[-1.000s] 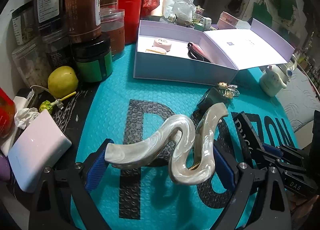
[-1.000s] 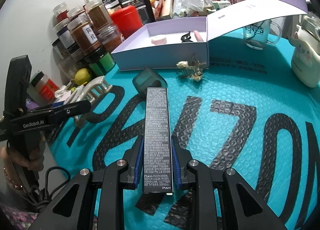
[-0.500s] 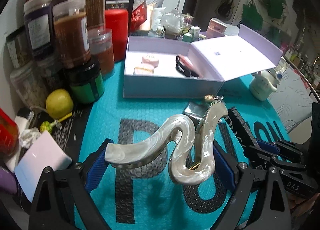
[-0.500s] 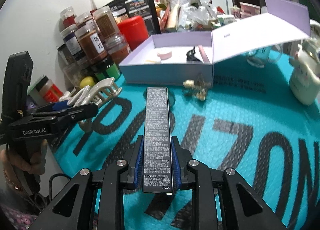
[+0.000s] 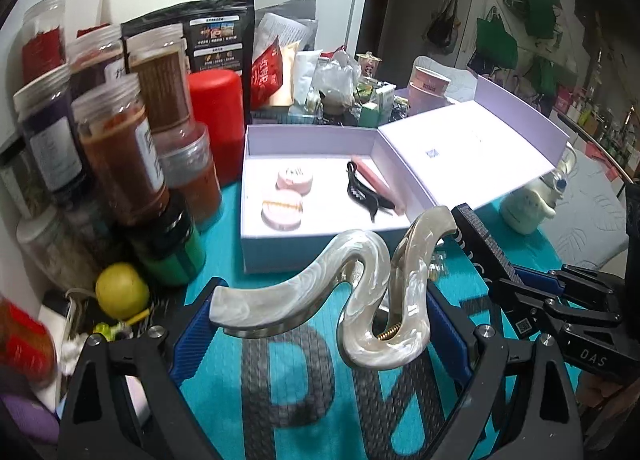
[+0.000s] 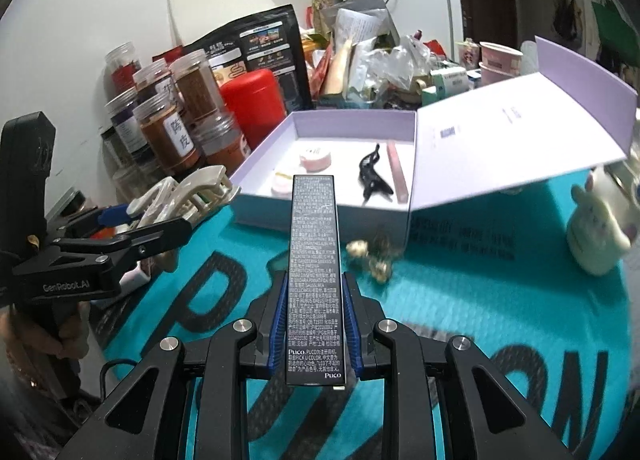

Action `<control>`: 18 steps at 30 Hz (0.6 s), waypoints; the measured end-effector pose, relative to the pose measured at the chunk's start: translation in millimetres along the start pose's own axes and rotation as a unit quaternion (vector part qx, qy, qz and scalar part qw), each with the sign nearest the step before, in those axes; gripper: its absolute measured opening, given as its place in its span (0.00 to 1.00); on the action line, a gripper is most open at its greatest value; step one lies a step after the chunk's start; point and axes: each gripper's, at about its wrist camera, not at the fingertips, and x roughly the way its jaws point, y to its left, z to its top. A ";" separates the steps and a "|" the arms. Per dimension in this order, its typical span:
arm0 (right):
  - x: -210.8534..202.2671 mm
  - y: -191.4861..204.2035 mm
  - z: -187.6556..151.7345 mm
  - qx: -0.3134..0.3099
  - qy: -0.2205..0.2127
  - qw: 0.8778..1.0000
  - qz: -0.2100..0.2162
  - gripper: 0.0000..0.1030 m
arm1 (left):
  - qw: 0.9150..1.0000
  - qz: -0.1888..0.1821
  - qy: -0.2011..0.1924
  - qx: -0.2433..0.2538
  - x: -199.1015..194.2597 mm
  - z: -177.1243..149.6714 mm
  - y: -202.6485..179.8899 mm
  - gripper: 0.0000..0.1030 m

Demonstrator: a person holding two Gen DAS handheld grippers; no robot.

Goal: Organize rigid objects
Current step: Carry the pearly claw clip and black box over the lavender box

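Note:
My left gripper [image 5: 320, 320] is shut on a pearl-white wavy hair claw [image 5: 352, 272], held across its blue pads above the teal mat. My right gripper [image 6: 314, 300] is shut on a slim black printed carton [image 6: 314, 244] that points toward the open lavender box [image 6: 320, 216]. The box [image 5: 312, 252] holds two pink round compacts [image 5: 294, 180], a black hair clip [image 5: 360, 196] and a pink stick [image 5: 380, 184]. Each gripper shows in the other's view: the left with the claw [image 6: 184, 192], the right with the carton [image 5: 480, 236]. A small gold and pearl clip [image 6: 372, 256] lies on the mat before the box.
Stacked spice jars [image 5: 116, 148], a red canister [image 5: 216, 120] and a yellow-green fruit [image 5: 122, 292] crowd the left. A white bunny-shaped pot [image 6: 600, 236] stands right of the box under its raised lid [image 6: 520, 140]. Bags and packets pile up behind. The teal bubble mat [image 6: 480, 320] covers the table.
Both grippers have risen with their loads and drawn toward the box, so its inside now shows more fully. Neither grip has changed.

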 end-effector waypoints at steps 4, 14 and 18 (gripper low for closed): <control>7.1 -6.0 15.2 0.000 -0.001 1.000 0.003 0.24 | 1.000 0.005 0.003 -0.001 14.7 15.6 2.3 0.92; 30.0 -19.8 55.3 -0.022 0.003 1.000 0.010 0.24 | 1.000 0.027 -0.005 -0.001 48.0 55.0 4.7 0.92; 38.9 -24.7 69.4 -0.023 -0.003 1.000 0.003 0.24 | 1.000 0.031 -0.002 0.002 64.6 67.3 6.1 0.92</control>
